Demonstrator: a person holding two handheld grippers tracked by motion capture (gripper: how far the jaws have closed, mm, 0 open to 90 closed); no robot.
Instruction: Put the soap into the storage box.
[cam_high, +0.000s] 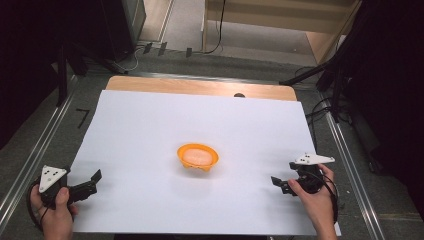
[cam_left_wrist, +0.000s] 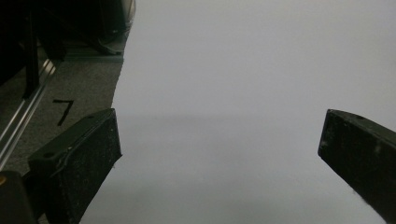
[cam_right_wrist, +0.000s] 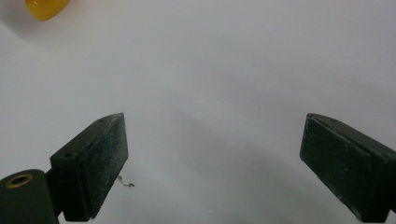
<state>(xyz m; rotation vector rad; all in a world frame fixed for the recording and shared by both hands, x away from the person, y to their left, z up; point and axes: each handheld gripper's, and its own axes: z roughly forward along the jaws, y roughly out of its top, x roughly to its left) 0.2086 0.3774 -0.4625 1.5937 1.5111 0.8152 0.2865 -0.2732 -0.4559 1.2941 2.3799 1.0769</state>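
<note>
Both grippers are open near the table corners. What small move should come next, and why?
Probably bring the right gripper forward and left toward the orange bowl. The bowl sits alone mid-sheet, nothing is held, and the bowl's edge already shows in the right gripper view.

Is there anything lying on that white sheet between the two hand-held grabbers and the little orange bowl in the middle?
Nothing visible does. The orange bowl sits alone mid-sheet; bare white sheet separates it from the left gripper and the right gripper. Both grippers are open and hold nothing.
</note>
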